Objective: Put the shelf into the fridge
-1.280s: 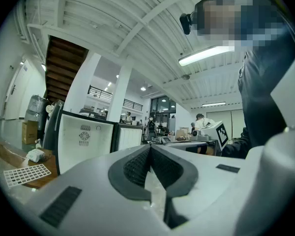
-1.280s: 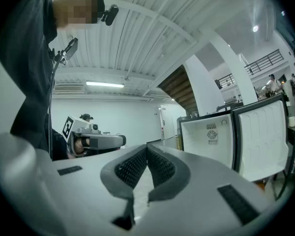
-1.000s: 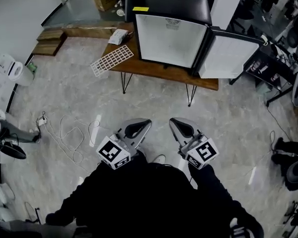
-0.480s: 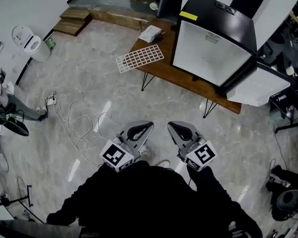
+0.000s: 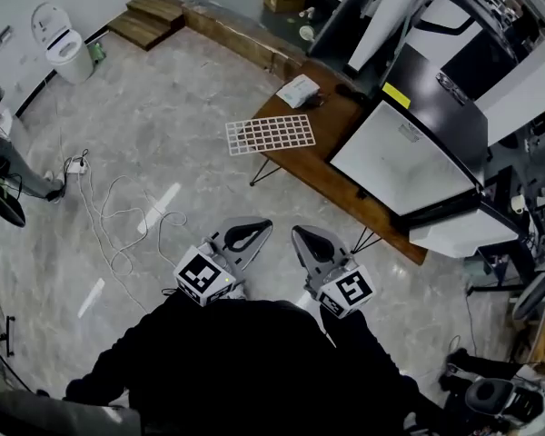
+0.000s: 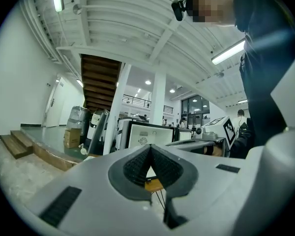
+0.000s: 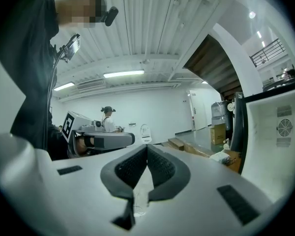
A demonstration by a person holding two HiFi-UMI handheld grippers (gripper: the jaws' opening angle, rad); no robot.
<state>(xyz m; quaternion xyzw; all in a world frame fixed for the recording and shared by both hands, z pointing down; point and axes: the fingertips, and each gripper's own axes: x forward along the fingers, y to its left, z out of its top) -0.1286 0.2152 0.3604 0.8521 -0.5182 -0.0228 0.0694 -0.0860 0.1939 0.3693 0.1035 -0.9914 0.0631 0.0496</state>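
- white wire shelf (image 5: 270, 134) lies flat on wooden table (image 5: 325, 166), beside fridge (image 5: 418, 153); its door seems open.
- left gripper (image 5: 263, 226), right gripper (image 5: 297, 233): jaws closed together, nothing held.

Floor (image 5: 145, 125): glossy marble-look tile. Desk (image 5: 331, 169): brown wood top, thin dark metal legs. Shelf (image 5: 271, 134): white coated-looking wire grid. Fridge (image 5: 433, 95): smooth black top, white matt inside. Left gripper (image 5: 259, 230) and right gripper (image 5: 302, 238): matt grey plastic shells. Their fingers (image 6: 136, 167) carry ribbed black rubbery pads. Steps (image 5: 150, 16): plain brown wood.
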